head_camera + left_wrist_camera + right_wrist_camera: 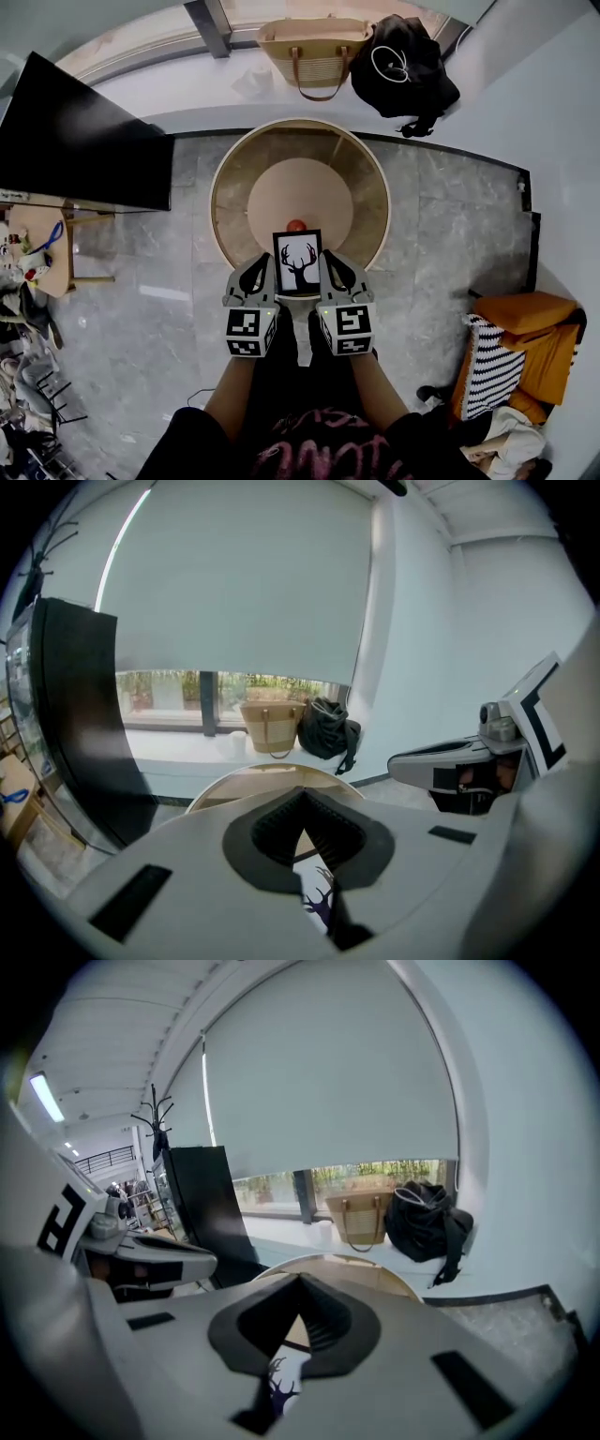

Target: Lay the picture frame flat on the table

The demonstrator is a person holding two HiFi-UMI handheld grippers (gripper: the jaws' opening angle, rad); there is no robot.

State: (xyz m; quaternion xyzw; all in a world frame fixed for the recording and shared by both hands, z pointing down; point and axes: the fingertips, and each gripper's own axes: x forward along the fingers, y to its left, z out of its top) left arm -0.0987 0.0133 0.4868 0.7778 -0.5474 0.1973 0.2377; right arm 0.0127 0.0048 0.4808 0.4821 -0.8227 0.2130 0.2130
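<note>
A black picture frame [297,263] with a white print of deer antlers stands upright over the near edge of the round beige table [225,178]. My left gripper [264,274] is shut on the frame's left edge. Shut on its right edge is my right gripper [330,273]. In the left gripper view the padded jaws [305,829] meet, and a bit of the antler print [319,904] shows below them. The right gripper view shows the same: jaws [298,1321] together, print [279,1387] beneath. A small red object [296,225] lies on the table just behind the frame.
A woven bag [314,52] and a black bag [403,61] sit on the window ledge beyond the table. A large black panel [75,141] stands at the left. An orange seat with cushions [520,328] is at the right. The floor is grey stone.
</note>
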